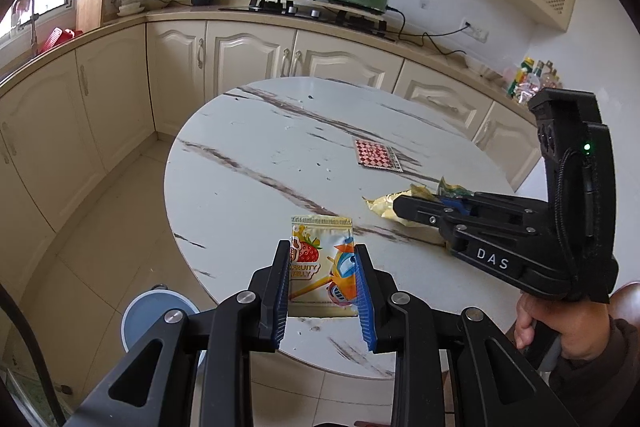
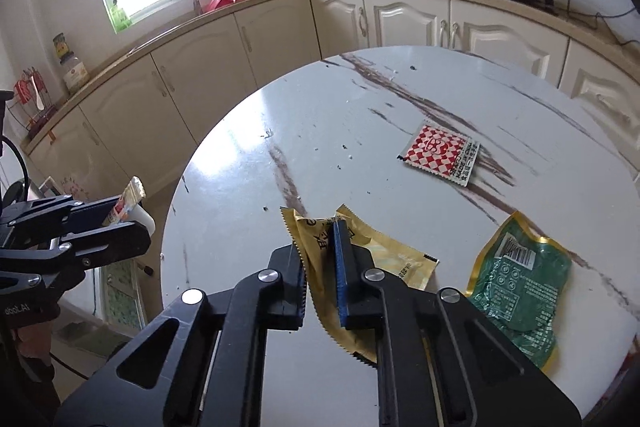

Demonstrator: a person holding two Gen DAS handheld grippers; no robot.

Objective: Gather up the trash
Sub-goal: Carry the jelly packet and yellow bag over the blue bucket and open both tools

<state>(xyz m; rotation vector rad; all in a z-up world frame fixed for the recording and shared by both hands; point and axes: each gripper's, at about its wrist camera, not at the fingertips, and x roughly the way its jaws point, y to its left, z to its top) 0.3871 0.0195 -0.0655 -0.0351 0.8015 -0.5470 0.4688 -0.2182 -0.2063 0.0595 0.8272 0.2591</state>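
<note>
Two tools (image 1: 322, 287) (image 2: 322, 269), four wrappers (image 2: 439, 153).

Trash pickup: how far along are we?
Nothing visibly binned yet. In hand: the left gripper is shut on the jelly pouch, and the right gripper is shut on the gold wrapper. Left on the table: the checkered sachet and green packet.
</note>
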